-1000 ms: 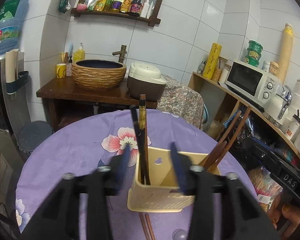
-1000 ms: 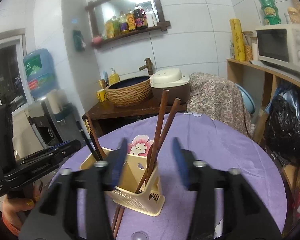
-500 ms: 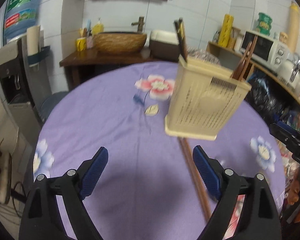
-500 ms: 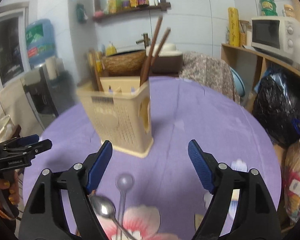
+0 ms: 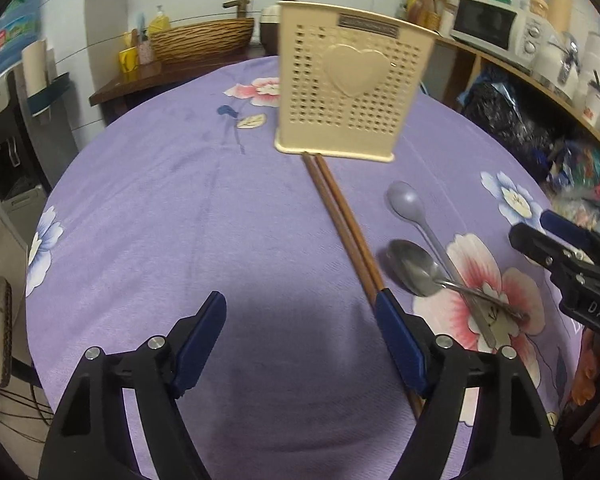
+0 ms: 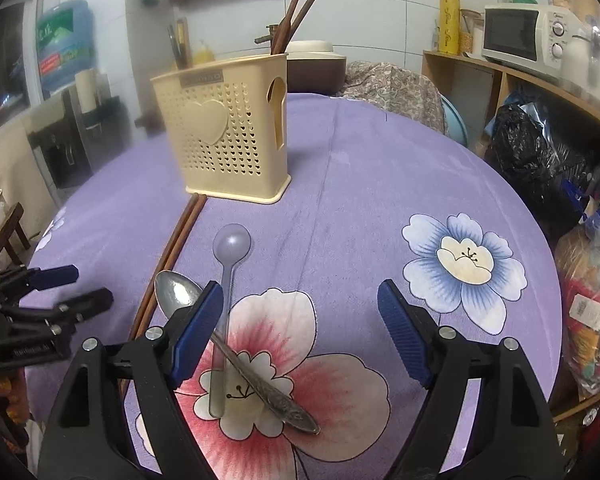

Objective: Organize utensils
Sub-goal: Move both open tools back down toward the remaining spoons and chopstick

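Note:
A cream perforated utensil holder (image 5: 348, 92) (image 6: 228, 132) stands upright on the purple flowered tablecloth (image 5: 160, 200). Brown chopsticks (image 6: 296, 4) and dark chopsticks (image 6: 180, 46) stick out of it. Another brown pair of chopsticks (image 5: 340, 216) (image 6: 176, 240) lies on the cloth, running from the holder's base toward me. Beside it a grey plastic spoon (image 5: 408, 200) (image 6: 232, 242) and a metal spoon (image 5: 412, 266) (image 6: 176, 288) lie crossed. My left gripper (image 5: 300, 308) (image 6: 92, 284) is open and closing, nothing between its fingers. My right gripper (image 6: 300, 300) (image 5: 530, 227) is opening, empty, just above the spoon handles.
A shelf on the right carries a microwave (image 5: 496, 26) and jars, with a black bag (image 5: 508, 120) under it. Behind the table stand a woven basin (image 5: 204, 40) and a rice cooker (image 6: 316, 64). A water dispenser (image 6: 64, 52) is at the left.
Both grippers have sunk and drawn back from above the holder to low over the cloth. Their jaws stand wider. The spoons and the lying chopsticks have come into view.

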